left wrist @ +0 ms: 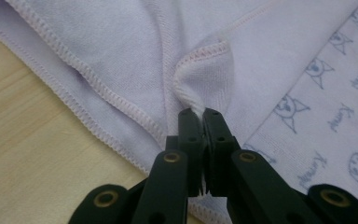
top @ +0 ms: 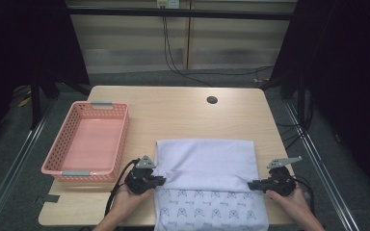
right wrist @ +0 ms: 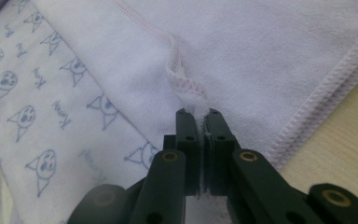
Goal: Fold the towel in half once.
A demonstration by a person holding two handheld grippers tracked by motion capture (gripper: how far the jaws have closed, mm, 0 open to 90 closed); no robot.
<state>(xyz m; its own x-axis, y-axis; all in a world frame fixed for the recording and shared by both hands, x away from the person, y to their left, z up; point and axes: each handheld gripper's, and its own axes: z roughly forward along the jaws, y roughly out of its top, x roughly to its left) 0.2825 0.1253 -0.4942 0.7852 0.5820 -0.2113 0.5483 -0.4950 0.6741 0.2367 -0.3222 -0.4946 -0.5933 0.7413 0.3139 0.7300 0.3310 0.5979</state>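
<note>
Just right of the pink basket (top: 86,142) on the wooden table (top: 183,110), a lavender towel (top: 204,161) lies spread flat, its plain side folded partway over so the printed side with the little cat faces shows along the near edge. The left gripper (top: 160,180) sits at the towel's basket-side edge, and the left gripper view has its jaws pressed together on a small pinch of the stitched hem (left wrist: 200,77). The right gripper (top: 251,184) is at the edge far from the basket, jaws likewise clamped on a bit of hem (right wrist: 186,86) in its own view. So both tongs are pinching towel, one on each side, roughly level with each other.

Looks like a fold is underway, probably carrying the grabbed edge away from the person. To do this one well, both grippers should lift together and at the same height so the fabric doesn't twist. Keeping a bit of tension between them stops the middle from sagging. Each pinch only has a small bite of hem, so a gentle, steady move is safer than a yank. Landing the edge lined up with the far hem keeps it square, and the basket looks like where it ends up.
</note>
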